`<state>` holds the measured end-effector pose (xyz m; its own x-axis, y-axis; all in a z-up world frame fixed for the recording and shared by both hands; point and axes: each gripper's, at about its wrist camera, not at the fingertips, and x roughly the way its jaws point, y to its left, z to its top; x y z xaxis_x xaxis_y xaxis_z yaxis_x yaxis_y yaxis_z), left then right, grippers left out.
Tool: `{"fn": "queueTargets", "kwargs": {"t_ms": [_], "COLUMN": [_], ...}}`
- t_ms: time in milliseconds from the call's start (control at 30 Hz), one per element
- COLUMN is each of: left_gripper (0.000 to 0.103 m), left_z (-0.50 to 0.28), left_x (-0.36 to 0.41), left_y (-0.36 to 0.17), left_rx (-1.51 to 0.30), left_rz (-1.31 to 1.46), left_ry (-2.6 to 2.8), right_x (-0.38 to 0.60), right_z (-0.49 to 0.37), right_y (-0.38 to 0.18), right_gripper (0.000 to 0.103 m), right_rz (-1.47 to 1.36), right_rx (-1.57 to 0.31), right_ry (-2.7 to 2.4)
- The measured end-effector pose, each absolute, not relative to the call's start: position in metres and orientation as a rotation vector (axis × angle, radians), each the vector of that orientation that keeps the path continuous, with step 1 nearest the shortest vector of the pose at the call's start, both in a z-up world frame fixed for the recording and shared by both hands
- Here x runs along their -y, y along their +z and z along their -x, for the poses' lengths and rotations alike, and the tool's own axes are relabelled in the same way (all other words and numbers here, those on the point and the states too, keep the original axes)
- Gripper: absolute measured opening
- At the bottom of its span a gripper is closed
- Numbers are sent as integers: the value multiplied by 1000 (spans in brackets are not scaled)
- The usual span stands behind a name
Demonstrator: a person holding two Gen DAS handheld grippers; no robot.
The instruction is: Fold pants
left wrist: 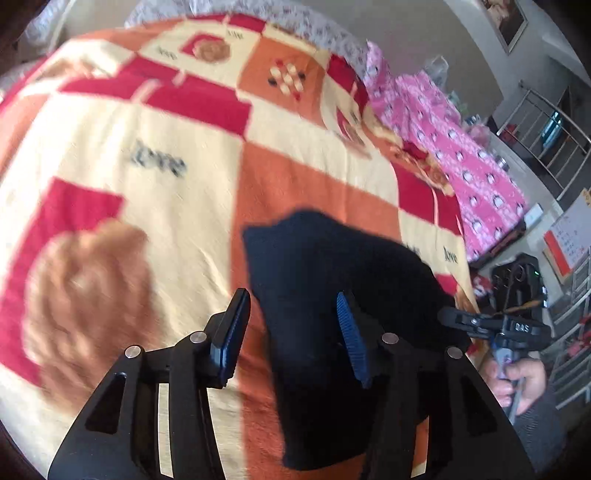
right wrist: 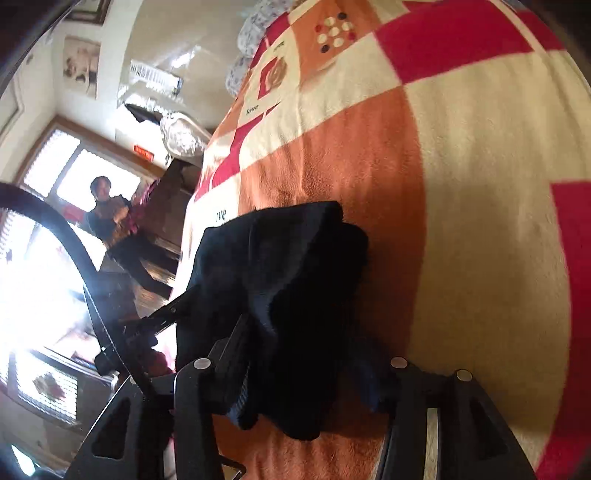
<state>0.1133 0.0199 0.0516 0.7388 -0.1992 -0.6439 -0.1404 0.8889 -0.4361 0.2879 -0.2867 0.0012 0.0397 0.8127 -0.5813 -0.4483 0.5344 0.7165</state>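
Blown-out window (right wrist: 44, 280) glare, motion blur, fisheye-warped edges.

The pants (left wrist: 332, 314) lie bunched on the blanket (left wrist: 166, 206) that covers the bed. Seen from the left wrist, the left tongs (left wrist: 291, 332) stand over the pants' left edge; the right tongs (left wrist: 448, 316) and hand (left wrist: 517, 380) are right of the pants. A quilt (left wrist: 461, 155) lies behind the pants, to their right.

Bed with checkered blanket (left wrist: 184, 122), red, orange and cream squares, "love" print. Pink patterned quilt (left wrist: 461, 147) along its far edge. Pale walls, framed picture (left wrist: 506, 18) up high. Metal rack (left wrist: 546, 129) at right. Bright windows (right wrist: 66, 166) with brown frames, strong glare. Person (right wrist: 107, 210) stands beside window.
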Motion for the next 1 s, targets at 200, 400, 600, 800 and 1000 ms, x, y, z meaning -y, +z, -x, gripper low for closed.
{"fn": "queueTargets", "kwargs": {"t_ms": [200, 400, 600, 800, 1000], "left_gripper": [50, 52, 52, 53, 58], "left_z": [-118, -189, -177, -107, -117], "left_x": [-5, 20, 13, 41, 45], "left_y": [108, 34, 60, 70, 41], "left_rx": [-532, -781, -773, -716, -814], "left_rz": [424, 367, 389, 273, 286], "left_ry": [-81, 3, -18, -30, -2], "right_x": [279, 194, 210, 236, 218], "right_z": [-258, -252, -253, -193, -176], "right_y": [85, 59, 35, 81, 30], "right_gripper": [48, 50, 52, 55, 59], "right_rz": [-91, 275, 252, 221, 320], "right_rx": [-776, -787, -823, -666, -725], "right_ry": [940, 942, 926, 960, 932]}}
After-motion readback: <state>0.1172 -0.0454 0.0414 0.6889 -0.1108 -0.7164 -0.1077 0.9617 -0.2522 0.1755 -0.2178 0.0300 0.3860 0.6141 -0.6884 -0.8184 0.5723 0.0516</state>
